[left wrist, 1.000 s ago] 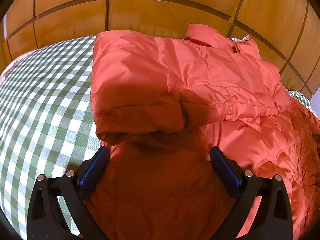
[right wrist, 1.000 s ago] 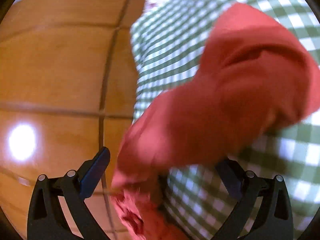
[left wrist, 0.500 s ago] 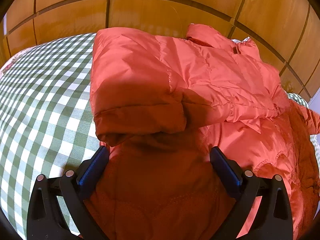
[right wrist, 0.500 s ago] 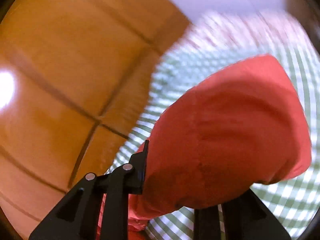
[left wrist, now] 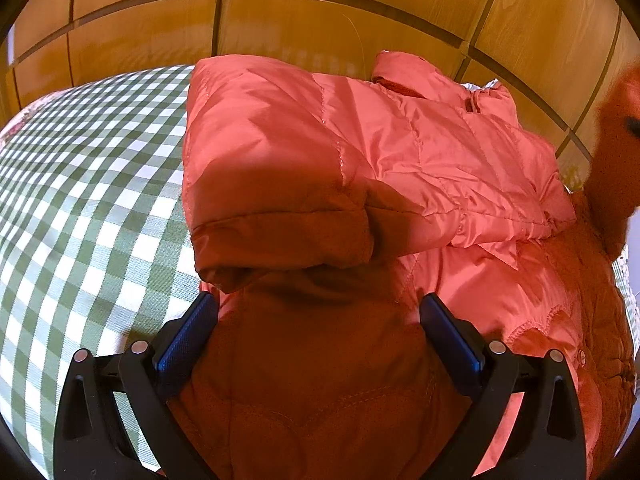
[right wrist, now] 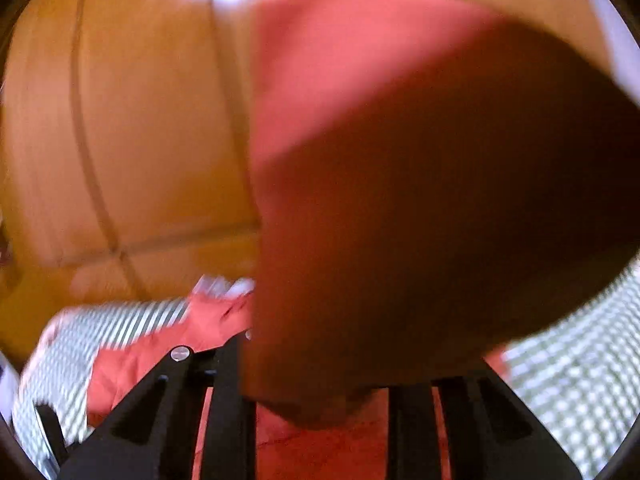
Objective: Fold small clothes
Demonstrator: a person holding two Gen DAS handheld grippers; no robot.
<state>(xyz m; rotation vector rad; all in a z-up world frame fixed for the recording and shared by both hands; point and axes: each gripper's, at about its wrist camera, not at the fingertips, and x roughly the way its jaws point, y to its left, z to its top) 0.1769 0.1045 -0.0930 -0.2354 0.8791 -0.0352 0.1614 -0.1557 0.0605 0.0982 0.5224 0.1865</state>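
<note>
Left wrist view, our left gripper (left wrist: 318,330) wide open over the orange jacket (left wrist: 360,168) on the checkered cloth (left wrist: 88,200), our right gripper (right wrist: 316,364) clamped on a lifted jacket fold (right wrist: 400,200), blurry.

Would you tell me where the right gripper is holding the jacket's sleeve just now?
The sleeve is pinched in the right gripper, lifted above the checked cloth; in the left wrist view it hangs blurred at the far right beside the jacket.
</note>
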